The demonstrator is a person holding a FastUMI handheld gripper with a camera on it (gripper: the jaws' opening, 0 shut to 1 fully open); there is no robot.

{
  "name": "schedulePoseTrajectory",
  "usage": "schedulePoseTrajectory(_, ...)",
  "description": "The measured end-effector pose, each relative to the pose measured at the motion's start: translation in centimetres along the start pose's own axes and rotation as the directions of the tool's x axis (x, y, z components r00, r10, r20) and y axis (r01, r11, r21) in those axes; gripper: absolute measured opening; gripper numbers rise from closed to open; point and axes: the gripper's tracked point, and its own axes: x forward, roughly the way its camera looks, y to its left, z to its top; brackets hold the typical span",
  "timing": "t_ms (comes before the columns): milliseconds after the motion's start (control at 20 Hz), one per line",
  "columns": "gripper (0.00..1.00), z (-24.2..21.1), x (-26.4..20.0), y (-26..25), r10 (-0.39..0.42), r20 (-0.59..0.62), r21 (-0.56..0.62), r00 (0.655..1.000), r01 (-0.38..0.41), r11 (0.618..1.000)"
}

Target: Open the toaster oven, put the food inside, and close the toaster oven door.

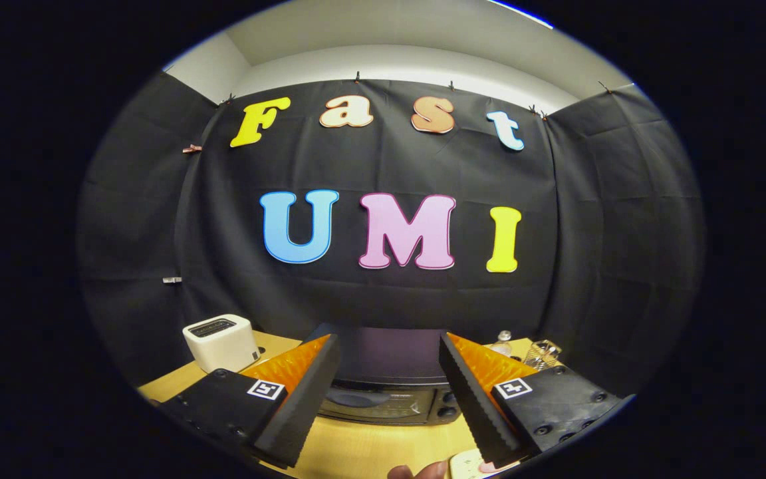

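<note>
The dark toaster oven [386,379] stands on the wooden table [370,446], straight ahead of my fingers and partly hidden by them. I see its flat top, its front glass and two knobs [448,404] at its right. Its door looks closed. My gripper [386,346] is open and raised above the table, with nothing between the fingers. Below the right finger a pale plate edge [466,464] with something pink on it peeks out, with a brown rounded item [416,472] beside it.
A white slot toaster [219,342] sits on the table left of the oven. Small glass items [534,351] stand to the oven's right. The black cloth wall closes the back and both sides.
</note>
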Motion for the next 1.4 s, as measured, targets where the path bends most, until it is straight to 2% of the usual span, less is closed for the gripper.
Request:
schedulePoseTrajectory(250,0.98,-4.4,3.8,2.1,-0.022,-0.093,0.030,0.995,0.025,0.999)
schedulePoseTrajectory(550,0.99,-11.4,7.7,3.1,-0.040,-0.226,0.005,0.973,0.042,0.999)
schedulePoseTrajectory(850,0.99,-15.8,9.5,3.5,-0.046,-0.334,-0.002,0.941,0.048,0.999)
schedulePoseTrajectory(950,1.00,-15.6,9.9,3.6,-0.045,-0.323,0.021,0.945,0.055,0.998)
schedulePoseTrajectory(1150,1.00,-15.8,8.4,3.7,-0.039,-0.321,0.016,0.946,0.046,0.999)
schedulePoseTrajectory(1400,0.99,-17.6,3.9,3.8,-0.023,-0.341,0.032,0.940,0.036,0.999)
